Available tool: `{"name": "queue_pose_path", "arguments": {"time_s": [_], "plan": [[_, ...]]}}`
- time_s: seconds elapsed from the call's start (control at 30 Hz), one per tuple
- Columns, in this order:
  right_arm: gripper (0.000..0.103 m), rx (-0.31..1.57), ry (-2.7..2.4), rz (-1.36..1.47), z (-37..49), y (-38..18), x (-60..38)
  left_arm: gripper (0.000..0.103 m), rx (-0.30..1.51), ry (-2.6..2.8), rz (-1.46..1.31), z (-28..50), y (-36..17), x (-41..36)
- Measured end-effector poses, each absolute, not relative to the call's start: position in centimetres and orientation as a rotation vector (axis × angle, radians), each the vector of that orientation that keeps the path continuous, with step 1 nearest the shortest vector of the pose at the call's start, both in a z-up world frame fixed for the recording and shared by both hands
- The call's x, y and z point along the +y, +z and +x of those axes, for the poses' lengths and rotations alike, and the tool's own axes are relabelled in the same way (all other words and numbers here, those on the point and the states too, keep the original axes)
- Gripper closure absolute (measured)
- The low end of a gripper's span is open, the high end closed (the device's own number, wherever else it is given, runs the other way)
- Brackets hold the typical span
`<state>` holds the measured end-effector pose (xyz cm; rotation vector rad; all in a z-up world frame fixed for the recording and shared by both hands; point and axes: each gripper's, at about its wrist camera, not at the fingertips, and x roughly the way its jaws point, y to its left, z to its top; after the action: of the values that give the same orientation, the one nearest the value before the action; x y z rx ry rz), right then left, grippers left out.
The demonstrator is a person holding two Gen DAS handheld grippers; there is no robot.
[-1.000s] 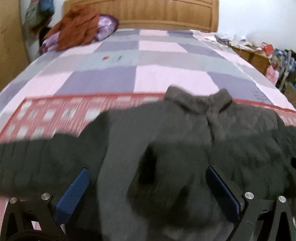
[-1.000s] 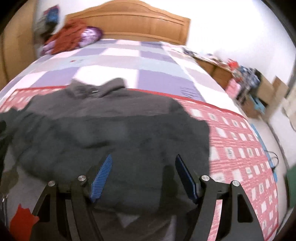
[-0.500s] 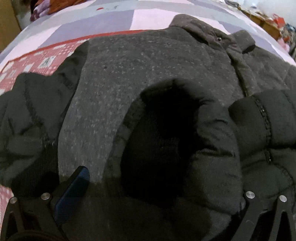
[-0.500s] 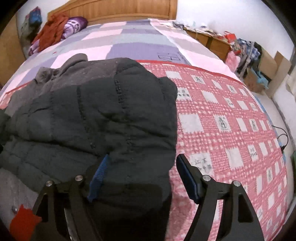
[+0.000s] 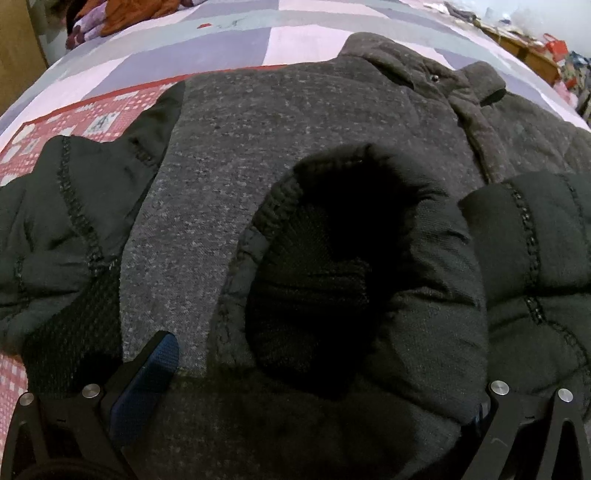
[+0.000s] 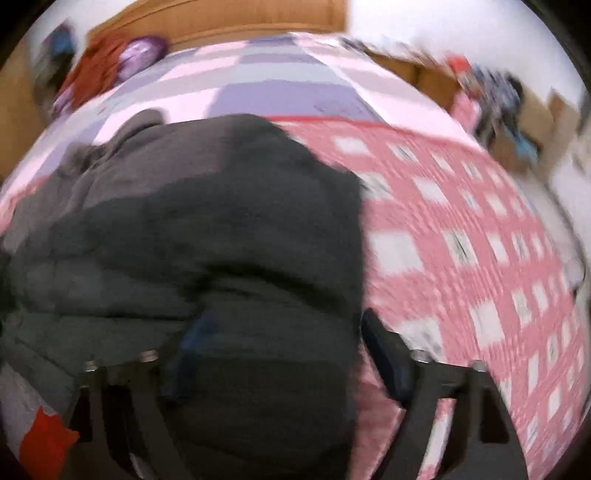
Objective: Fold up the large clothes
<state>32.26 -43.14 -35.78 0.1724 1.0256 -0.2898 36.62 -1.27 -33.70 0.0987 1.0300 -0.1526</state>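
Observation:
A dark grey padded jacket (image 5: 295, 155) lies front up on the bed, collar toward the headboard. One sleeve is folded over the chest, its open cuff (image 5: 332, 258) facing the left wrist camera. My left gripper (image 5: 314, 391) hangs low over it, open wide, with the sleeve between the fingers; the right pad is hidden behind the sleeve. In the blurred right wrist view the jacket's (image 6: 207, 229) folded side lies between the fingers of my right gripper (image 6: 288, 354). Its jaws are opening, and the right finger (image 6: 388, 362) stands just off the cloth's edge.
The bed has a pink and purple check sheet (image 5: 229, 48) and a red-and-white check blanket (image 6: 461, 240) under the jacket. A pile of orange and purple clothes (image 6: 110, 70) lies by the wooden headboard (image 6: 240, 18). Cluttered furniture (image 6: 491, 96) stands along the bed's right side.
Both grippers have come down close to the jacket. A sleeve now lies folded over the chest between the left fingers. The right gripper's jaws stand a little wider.

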Motion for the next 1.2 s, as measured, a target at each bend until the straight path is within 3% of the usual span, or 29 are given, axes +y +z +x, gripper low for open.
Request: {"name": "queue_pose_path", "arguments": {"time_s": [0.3, 0.43, 0.53, 0.7, 0.8, 0.93, 0.97, 1.0, 1.07, 1.1, 1.2], "plan": [[0.014, 0.886, -0.172, -0.08, 31.7, -32.0, -34.1, 0.0, 1.032, -0.151, 0.062, 35.8, -33.3, -0.9], [0.014, 0.934, -0.005, -0.223, 32.2, -34.0, -28.3, 0.0, 1.035, -0.169, 0.063, 35.1, -33.2, -0.6], [0.014, 0.956, 0.019, -0.254, 32.1, -35.5, -28.6, 0.0, 1.038, -0.179, 0.063, 35.1, -33.1, -0.7], [0.014, 0.871, 0.067, -0.322, 29.8, -33.1, -28.1, 0.0, 1.026, -0.183, 0.026, 34.6, -32.2, -0.2], [0.014, 0.879, 0.119, -0.443, 29.2, -34.3, -26.5, 0.0, 1.019, -0.192, 0.03, 33.6, -32.2, -0.2], [0.015, 0.923, 0.09, -0.398, 31.3, -35.8, -26.3, 0.0, 1.033, -0.195, 0.038, 33.7, -32.5, -0.3], [0.021, 0.923, 0.086, -0.38, 31.5, -35.7, -26.5, 0.0, 1.035, -0.194, 0.036, 33.9, -32.5, -0.3], [0.043, 0.919, 0.092, -0.357, 32.0, -35.6, -26.5, 0.0, 1.036, -0.194, 0.035, 34.0, -32.4, -0.4], [0.059, 0.91, 0.103, -0.363, 31.9, -35.2, -26.0, 0.0, 1.037, -0.193, 0.039, 33.9, -32.3, -0.5], [0.073, 0.904, 0.113, -0.369, 32.0, -35.2, -25.9, 0.0, 1.037, -0.195, 0.039, 33.8, -32.2, -0.5], [0.086, 0.888, 0.102, -0.334, 30.9, -34.1, -27.1, 0.0, 1.038, -0.203, 0.035, 33.3, -32.0, -0.5]]}}
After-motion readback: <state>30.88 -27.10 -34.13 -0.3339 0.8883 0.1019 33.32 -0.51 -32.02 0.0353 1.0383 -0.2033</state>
